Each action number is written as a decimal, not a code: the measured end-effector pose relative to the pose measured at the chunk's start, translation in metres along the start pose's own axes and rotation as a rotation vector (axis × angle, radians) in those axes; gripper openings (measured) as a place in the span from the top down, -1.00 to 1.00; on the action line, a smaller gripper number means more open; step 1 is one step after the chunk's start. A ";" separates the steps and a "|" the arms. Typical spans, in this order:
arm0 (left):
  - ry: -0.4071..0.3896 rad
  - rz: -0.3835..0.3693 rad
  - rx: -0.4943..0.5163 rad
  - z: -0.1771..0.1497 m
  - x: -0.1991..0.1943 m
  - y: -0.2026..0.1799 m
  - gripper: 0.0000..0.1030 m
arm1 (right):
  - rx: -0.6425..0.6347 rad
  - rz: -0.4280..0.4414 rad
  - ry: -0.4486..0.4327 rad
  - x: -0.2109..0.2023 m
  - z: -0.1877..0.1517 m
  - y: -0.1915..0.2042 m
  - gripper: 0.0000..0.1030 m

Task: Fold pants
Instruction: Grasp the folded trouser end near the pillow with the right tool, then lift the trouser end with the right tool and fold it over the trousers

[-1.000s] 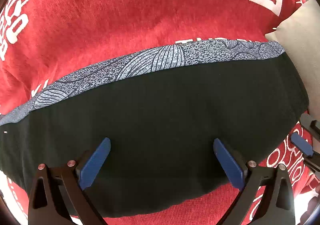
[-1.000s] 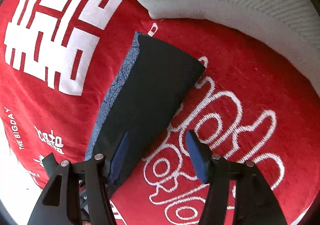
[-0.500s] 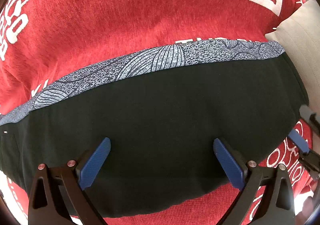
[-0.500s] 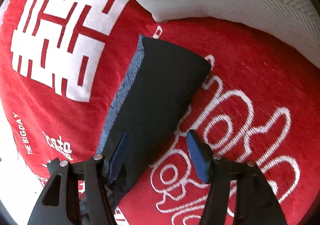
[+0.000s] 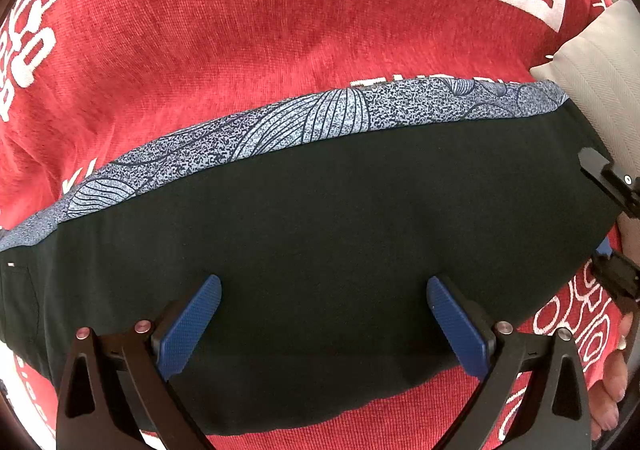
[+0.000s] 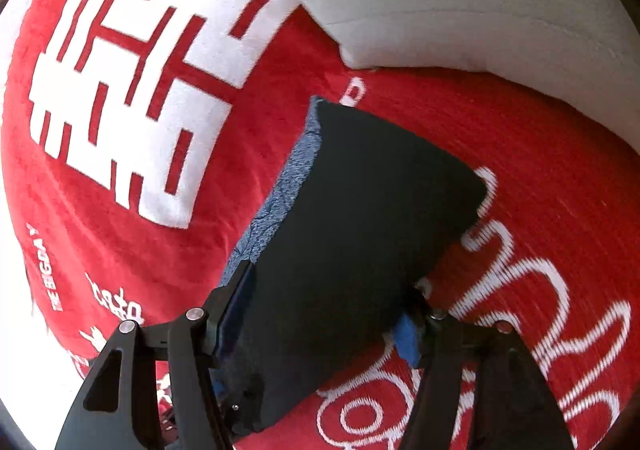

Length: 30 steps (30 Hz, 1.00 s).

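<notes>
Two grippers attend the folded pants (image 5: pixel 320 250) on the red blanket (image 5: pixel 200 50). Left gripper (image 5: pixel 324 314) hovers spread above mid-length. Right gripper (image 6: pixel 320 314), spread, straddles the near end; long axis runs toward 1 o'clock.

Pillow (image 6: pixel 460 2) blocks far side of pants (image 6: pixel 360 230); red blanket (image 6: pixel 540 170) elsewhere open.

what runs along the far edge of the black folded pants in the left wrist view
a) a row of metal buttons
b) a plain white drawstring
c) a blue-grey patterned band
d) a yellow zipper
c: a blue-grey band printed with dark line patterns runs the length of the far edge of the black pants, against the red blanket; no drawstring, buttons or zipper show.
</notes>
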State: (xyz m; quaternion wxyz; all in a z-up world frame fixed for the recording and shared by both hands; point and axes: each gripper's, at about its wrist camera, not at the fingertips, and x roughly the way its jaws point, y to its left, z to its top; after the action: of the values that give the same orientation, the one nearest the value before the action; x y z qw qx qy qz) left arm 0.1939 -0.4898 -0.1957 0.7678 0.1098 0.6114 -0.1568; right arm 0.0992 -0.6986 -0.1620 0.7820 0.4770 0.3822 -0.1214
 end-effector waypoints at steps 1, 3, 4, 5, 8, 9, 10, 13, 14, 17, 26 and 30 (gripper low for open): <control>0.000 -0.001 0.000 0.000 0.000 0.001 -1.00 | -0.036 0.004 0.005 0.003 0.001 0.003 -0.29; -0.001 -0.002 0.000 0.000 0.001 0.001 -1.00 | -0.093 0.010 0.011 0.009 0.001 0.007 -0.33; -0.002 -0.003 0.000 -0.001 0.002 0.001 -1.00 | -0.132 0.011 0.010 0.013 0.000 0.010 -0.37; -0.002 -0.003 -0.002 -0.001 0.002 0.002 -1.00 | -0.176 0.025 -0.020 0.015 0.000 0.013 -0.42; 0.004 -0.018 -0.012 0.000 0.004 0.005 -1.00 | -0.219 -0.023 0.002 0.023 0.000 0.022 -0.43; 0.007 -0.022 -0.015 0.001 0.005 0.002 -1.00 | -0.215 -0.038 0.014 0.023 0.001 0.024 -0.42; 0.009 -0.023 -0.013 0.000 0.006 0.002 -1.00 | -0.203 -0.064 0.029 0.024 0.003 0.025 -0.28; 0.025 -0.024 -0.013 0.003 0.006 0.004 -1.00 | -0.110 -0.101 0.065 0.022 0.009 0.014 0.53; 0.029 -0.023 -0.015 0.003 0.005 0.004 -0.99 | -0.056 -0.061 0.085 0.022 0.010 0.006 0.64; 0.018 -0.047 -0.025 0.009 -0.008 0.005 -0.59 | -0.046 -0.037 0.093 0.017 0.012 0.006 0.71; -0.073 -0.059 -0.042 0.016 -0.019 -0.004 -0.58 | -0.188 -0.032 0.068 -0.005 0.007 0.044 0.73; -0.143 0.014 0.074 -0.001 0.000 -0.026 -0.59 | -0.343 -0.085 0.067 -0.008 -0.005 0.075 0.77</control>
State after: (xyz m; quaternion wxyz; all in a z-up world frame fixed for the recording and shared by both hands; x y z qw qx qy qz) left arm 0.1830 -0.5138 -0.1953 0.8058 0.1310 0.5482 -0.1815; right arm 0.1331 -0.6573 -0.1089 0.8329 0.3240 0.4429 -0.0717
